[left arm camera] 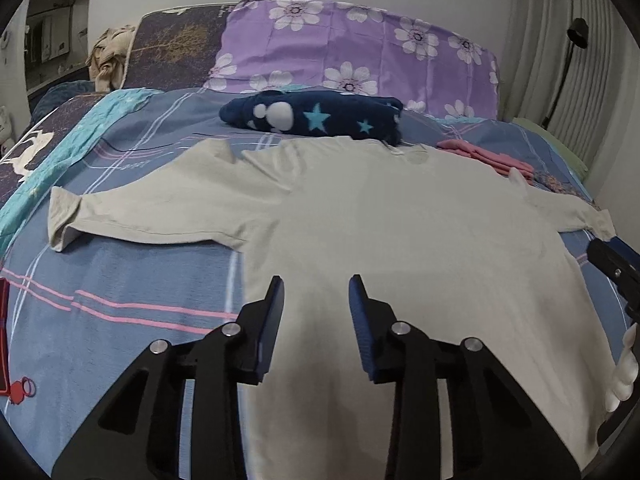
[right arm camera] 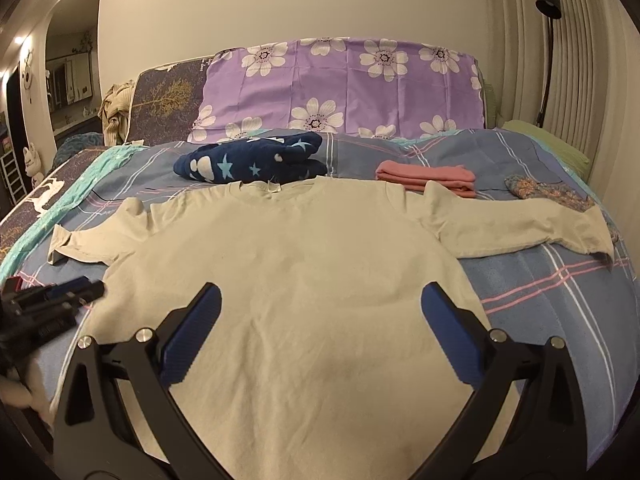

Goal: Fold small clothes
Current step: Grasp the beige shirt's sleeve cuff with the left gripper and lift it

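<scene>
1. Left gripper (left arm camera: 316,284): jaws parted with a moderate gap, nothing between them, poised over the lower left part of the shirt (left arm camera: 360,220). In the right wrist view its tip appears at the left edge of the frame, beside the shirt's left side.
2. Right gripper (right arm camera: 320,300): jaws spread wide, holding nothing, above the lower middle of the shirt.
3. Shirt: beige, short-sleeved, spread flat across the middle of the bed (right arm camera: 560,300), hem toward the near edge, collar toward the far edge, both sleeves stretched out sideways.
4. Pink cloth (right arm camera: 430,176): folded, lying just beyond the shirt's right shoulder; the sleeve overlaps its near edge.
5. Knit piece (right arm camera: 548,194): patterned, near the bed's right edge, partly under the right sleeve end.
6. Navy fleece (right arm camera: 252,162): starred, bundled, touching the collar on its far side.
7. Pillow (right arm camera: 340,84): purple, flowered, standing along the far edge.
</scene>
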Demonstrator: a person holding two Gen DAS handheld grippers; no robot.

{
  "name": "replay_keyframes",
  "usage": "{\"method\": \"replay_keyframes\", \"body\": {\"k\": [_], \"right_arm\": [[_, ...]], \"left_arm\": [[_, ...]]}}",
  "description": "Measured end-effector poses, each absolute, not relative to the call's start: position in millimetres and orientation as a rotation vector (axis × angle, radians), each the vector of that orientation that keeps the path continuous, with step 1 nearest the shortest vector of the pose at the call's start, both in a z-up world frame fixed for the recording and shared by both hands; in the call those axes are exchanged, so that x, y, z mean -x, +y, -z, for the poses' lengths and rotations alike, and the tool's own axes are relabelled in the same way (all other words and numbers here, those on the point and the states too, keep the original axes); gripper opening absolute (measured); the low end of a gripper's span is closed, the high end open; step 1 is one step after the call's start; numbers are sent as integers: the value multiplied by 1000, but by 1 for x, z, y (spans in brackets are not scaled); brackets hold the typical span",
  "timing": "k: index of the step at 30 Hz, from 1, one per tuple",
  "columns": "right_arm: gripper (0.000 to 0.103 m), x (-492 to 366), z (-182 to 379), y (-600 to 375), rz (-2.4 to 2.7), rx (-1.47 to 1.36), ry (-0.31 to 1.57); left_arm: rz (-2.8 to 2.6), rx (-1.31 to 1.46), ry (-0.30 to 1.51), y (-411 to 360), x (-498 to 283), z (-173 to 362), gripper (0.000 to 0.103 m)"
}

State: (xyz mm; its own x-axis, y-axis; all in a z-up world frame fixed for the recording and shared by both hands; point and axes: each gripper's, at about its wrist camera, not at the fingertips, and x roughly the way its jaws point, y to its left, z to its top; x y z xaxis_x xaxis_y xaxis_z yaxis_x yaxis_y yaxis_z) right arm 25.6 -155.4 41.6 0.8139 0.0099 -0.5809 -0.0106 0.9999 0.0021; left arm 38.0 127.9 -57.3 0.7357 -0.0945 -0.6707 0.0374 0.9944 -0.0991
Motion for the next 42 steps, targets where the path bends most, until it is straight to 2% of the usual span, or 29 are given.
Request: {"method": "replay_keyframes", "body": {"k": [3, 4, 5, 6, 12, 17, 20, 26, 28, 29, 30, 35, 42], "right_arm": [[91, -35, -39, -158, -9, 1, 646], [88, -38, -38, -159, -9, 0, 655], [88, -41, -35, -161, -8, -2, 667], [87, -45, -33, -163, 1, 4, 677], [87, -66, -19, -169, 50, 34, 741], [87, -84, -18, -164, 60, 55, 767], [88, -93, -18, -156, 51, 84, 764], [88, -103, -10, -146, 25, 116, 784], [88, -105, -8, -145, 16, 116, 791], [88, -105, -8, -145, 11, 117, 791], [88, -105, -8, -145, 6, 121, 787], [89, -102, -16, -148, -2, 138, 753], [89, -94, -21, -164, -21, 92, 746]], "left_arm": [[-26, 105, 740, 175, -51, 58, 37], [-76, 133, 738, 198, -57, 58, 41], [-130, 158, 741, 220, -62, 60, 53], [-196, 171, 753, 242, -67, 62, 55], [-488, 137, 827, 364, -103, 78, 55], [-507, 152, 907, 412, -138, 95, 51], [-503, 127, 958, 416, -155, 106, 47], [-502, 133, 964, 415, -168, 120, 47], [-512, 86, 962, 416, -173, 122, 30], [-510, 73, 963, 416, -175, 121, 12], [-515, 73, 959, 417, -175, 117, 7], [-342, 193, 820, 386, -171, 65, 5], [58, 144, 655, 238, -167, -7, 5]]}}
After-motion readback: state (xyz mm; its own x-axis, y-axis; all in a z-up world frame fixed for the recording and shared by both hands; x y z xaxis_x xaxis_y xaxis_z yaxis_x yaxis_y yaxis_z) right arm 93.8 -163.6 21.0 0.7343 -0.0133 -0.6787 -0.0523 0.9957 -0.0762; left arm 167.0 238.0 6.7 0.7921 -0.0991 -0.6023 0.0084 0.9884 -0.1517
